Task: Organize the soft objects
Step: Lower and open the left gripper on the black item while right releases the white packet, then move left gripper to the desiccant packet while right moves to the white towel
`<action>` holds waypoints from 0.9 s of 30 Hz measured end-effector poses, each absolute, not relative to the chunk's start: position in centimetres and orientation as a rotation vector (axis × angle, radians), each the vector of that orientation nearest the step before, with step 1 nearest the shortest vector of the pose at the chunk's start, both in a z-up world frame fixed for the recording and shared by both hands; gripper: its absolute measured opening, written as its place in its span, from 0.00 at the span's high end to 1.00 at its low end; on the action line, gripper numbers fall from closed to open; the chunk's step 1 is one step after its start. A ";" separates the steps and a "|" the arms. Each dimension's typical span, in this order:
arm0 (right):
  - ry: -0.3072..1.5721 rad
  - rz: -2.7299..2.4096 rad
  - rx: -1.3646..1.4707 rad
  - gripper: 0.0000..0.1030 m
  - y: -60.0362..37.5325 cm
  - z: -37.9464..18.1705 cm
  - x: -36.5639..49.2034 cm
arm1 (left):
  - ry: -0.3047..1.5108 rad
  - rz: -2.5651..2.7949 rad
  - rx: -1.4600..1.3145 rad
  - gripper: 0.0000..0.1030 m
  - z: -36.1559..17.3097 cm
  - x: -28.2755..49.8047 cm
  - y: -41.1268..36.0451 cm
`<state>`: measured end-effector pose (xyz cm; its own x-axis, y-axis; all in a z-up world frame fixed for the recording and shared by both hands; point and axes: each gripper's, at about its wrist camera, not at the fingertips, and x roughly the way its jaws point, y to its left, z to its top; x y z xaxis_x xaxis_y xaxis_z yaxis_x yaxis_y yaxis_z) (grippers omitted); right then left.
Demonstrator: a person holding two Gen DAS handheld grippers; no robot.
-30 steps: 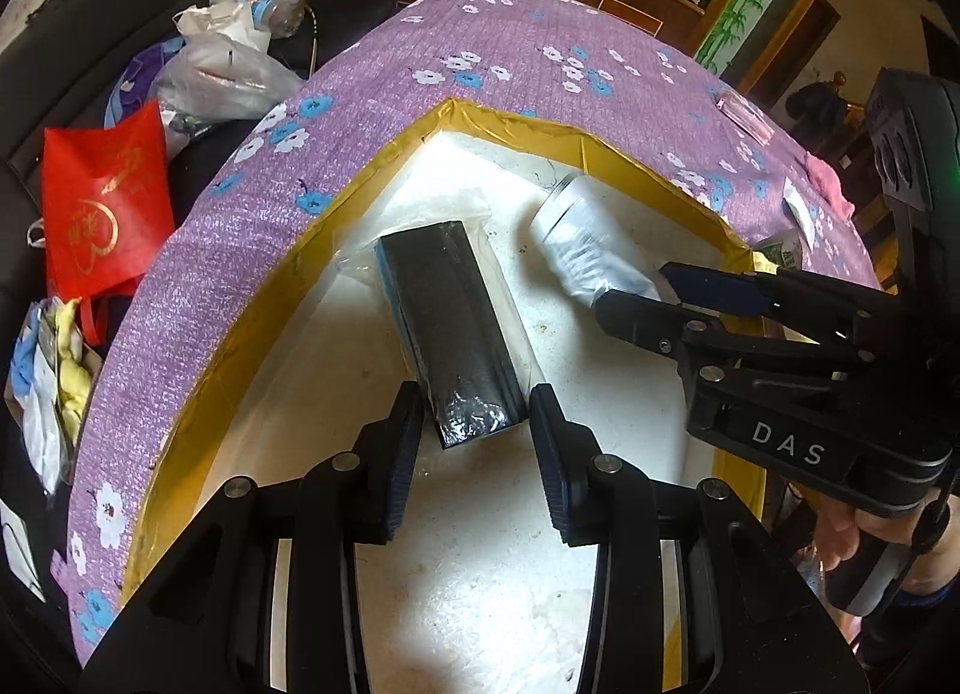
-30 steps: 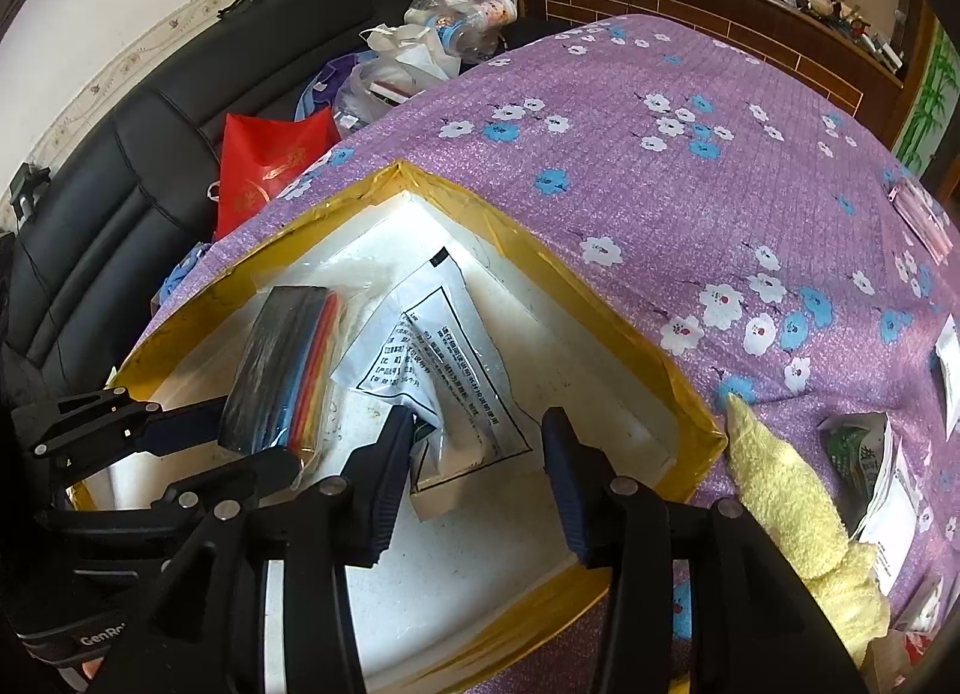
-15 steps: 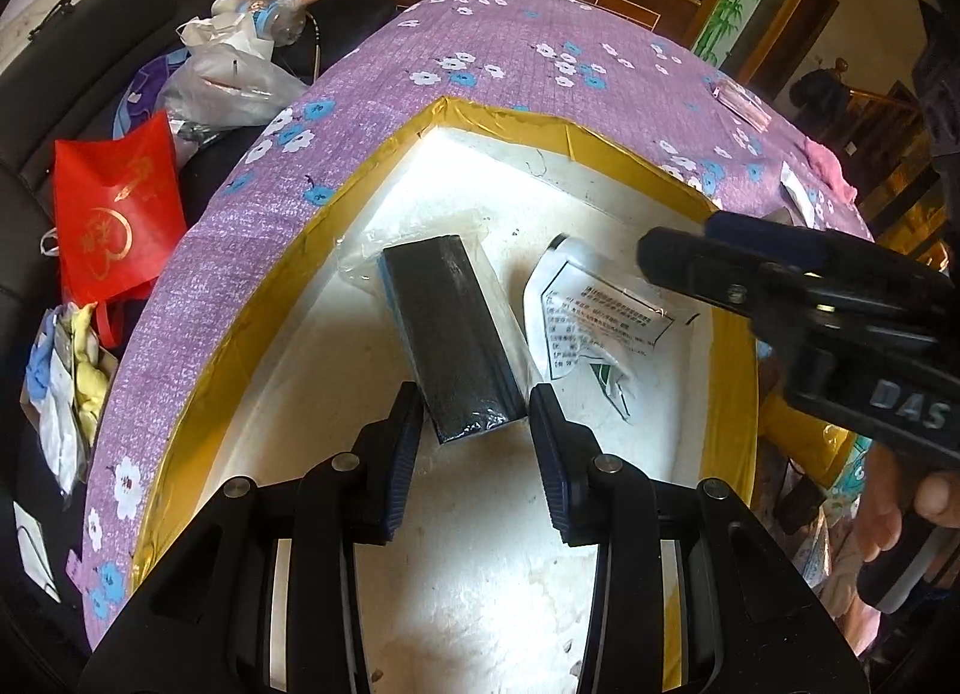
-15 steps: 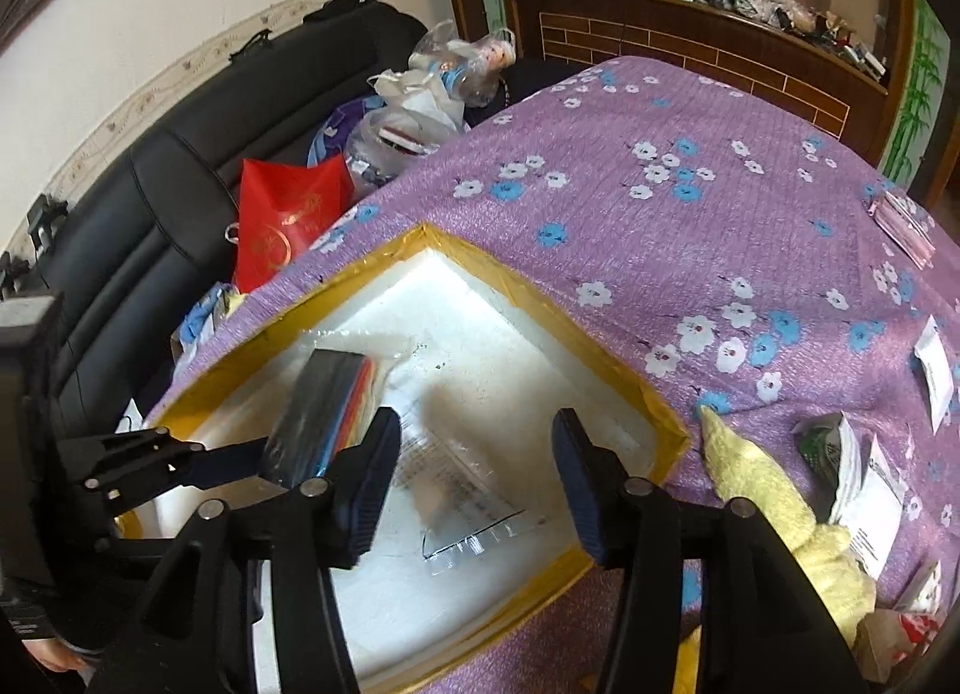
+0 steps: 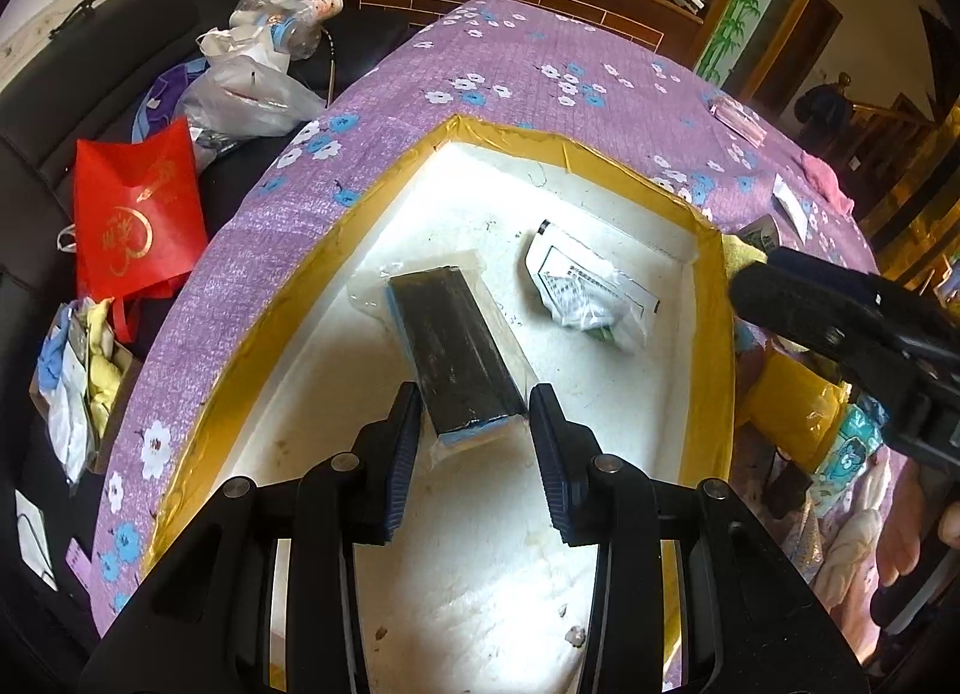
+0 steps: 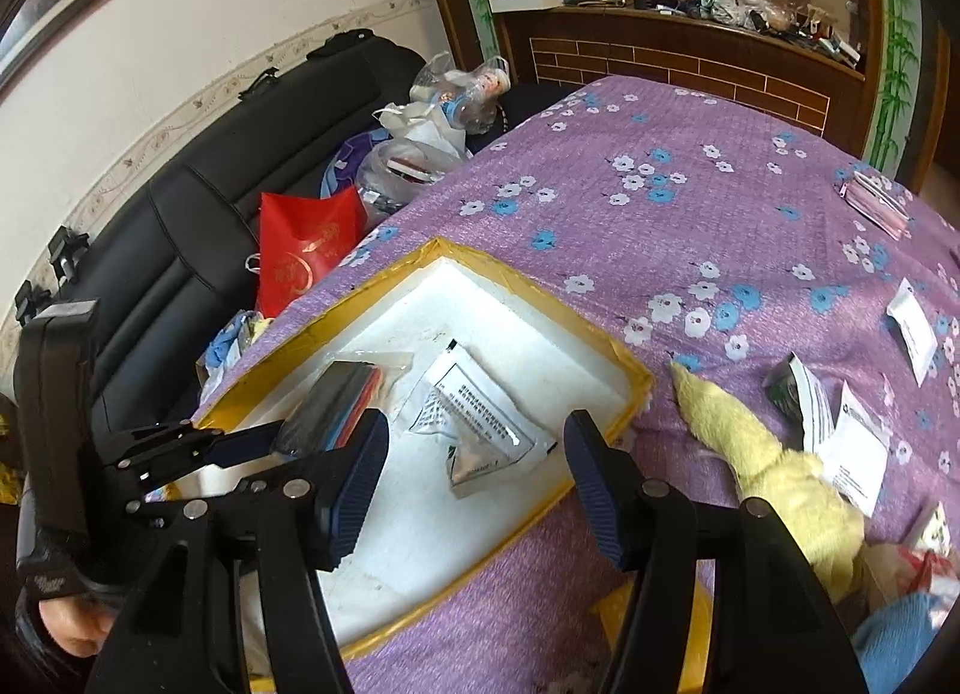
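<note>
Progress stands at two items stowed: a dark cloth pack (image 5: 456, 346) in clear wrap and a white printed pouch (image 5: 585, 292) lie apart on the floor of the foam box (image 5: 711, 334), which sits on the purple floral bench (image 6: 690, 214). Left tongs (image 5: 471, 436) stand partly open around the near end of the pack; whether the pads press it cannot be told. Right tongs (image 6: 474, 484) have just been opening and now stand wide and empty above the box's near rim, the pouch lying loose below them. Remaining work, by judgement: a yellow plush (image 6: 762, 460), several paper packets (image 6: 852, 442) and a blue item (image 6: 900, 640) lie outside the box. The blue item is cut off at the frame edge, and the pouch print is too small to read.
</note>
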<state>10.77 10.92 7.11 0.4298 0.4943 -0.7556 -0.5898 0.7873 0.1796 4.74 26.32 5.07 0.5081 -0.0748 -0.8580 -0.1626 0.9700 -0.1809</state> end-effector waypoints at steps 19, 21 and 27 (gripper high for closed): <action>0.878 0.687 -0.059 0.41 7.1 7.6 7.5 | 1.000 0.058 -0.238 0.19 5.2 3.7 25.9; 0.882 0.684 -0.049 0.41 6.5 7.4 7.2 | 0.990 0.062 -0.241 0.19 5.5 3.4 25.8; 0.872 0.686 -0.038 0.41 4.2 7.6 5.0 | 0.921 0.010 -0.185 0.00 7.4 1.5 24.4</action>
<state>5.04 4.22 7.62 0.4449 0.5383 -0.7157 -0.5685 0.7873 0.2388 1.48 24.36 7.41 0.6057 -0.0706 -0.7925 -0.0874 0.9841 -0.1545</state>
